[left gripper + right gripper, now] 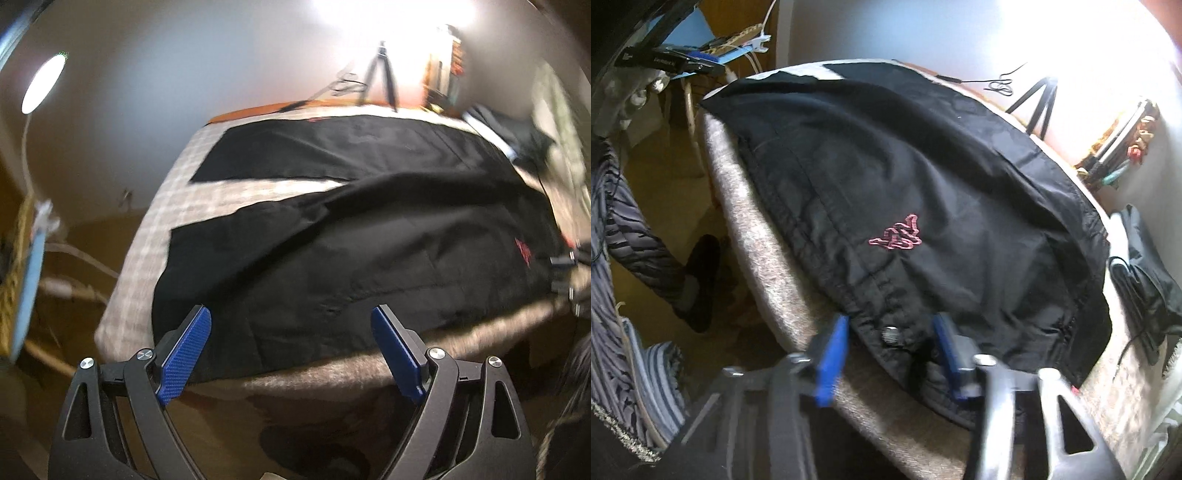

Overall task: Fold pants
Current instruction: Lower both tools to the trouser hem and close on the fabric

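The black cloth pants (332, 236) with a pink stitched logo (895, 236) lie spread flat on a bed with a grey checked blanket (173, 192). The right gripper (890, 334) sits around the waistband, but I cannot tell if it pinches. The left gripper (291, 325) is spread wide over a leg, holding nothing.

Black pants (369, 240) on checked bed (173, 192)
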`<act>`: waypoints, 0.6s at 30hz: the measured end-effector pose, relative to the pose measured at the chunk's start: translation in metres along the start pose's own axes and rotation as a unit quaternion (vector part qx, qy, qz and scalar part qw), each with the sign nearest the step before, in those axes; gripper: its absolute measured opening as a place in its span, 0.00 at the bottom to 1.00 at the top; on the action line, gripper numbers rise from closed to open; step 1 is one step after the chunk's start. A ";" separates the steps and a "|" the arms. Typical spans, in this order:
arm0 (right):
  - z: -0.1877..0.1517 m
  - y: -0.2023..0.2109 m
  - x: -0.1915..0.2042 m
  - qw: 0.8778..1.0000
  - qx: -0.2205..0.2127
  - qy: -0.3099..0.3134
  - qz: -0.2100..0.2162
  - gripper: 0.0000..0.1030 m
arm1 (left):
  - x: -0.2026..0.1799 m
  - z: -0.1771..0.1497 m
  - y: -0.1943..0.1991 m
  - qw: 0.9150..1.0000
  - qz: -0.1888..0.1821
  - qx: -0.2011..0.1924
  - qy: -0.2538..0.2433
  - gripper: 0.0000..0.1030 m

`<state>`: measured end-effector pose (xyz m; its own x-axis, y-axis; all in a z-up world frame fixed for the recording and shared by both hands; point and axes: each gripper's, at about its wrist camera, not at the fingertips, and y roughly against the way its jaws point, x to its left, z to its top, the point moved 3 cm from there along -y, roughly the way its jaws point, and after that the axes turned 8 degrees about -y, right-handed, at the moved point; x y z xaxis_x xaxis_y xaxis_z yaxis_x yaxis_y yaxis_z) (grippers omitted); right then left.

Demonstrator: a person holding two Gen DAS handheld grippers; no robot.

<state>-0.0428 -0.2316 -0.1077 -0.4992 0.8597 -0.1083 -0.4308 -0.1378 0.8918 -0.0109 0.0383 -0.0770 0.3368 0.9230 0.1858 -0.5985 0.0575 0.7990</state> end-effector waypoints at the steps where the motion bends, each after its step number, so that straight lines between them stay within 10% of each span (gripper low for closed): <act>1: 0.002 0.001 0.002 1.000 0.000 0.003 0.000 0.23 | -0.004 0.000 0.000 1.000 -0.003 0.000 -0.014 0.86; 9: 0.038 0.020 -0.019 0.999 -0.032 -0.030 -0.017 0.06 | -0.039 -0.013 -0.011 0.995 -0.032 0.021 -0.094 0.84; 18: 0.063 0.031 -0.033 0.997 -0.050 -0.051 -0.013 0.03 | -0.032 -0.011 -0.049 0.993 -0.005 0.058 -0.101 0.40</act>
<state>0.0079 -0.2328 -0.0489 -0.4099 0.9085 -0.0811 -0.5178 -0.1586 0.8407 -0.0009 0.0100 -0.1285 0.4883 0.8273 0.2779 -0.5105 0.0124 0.8598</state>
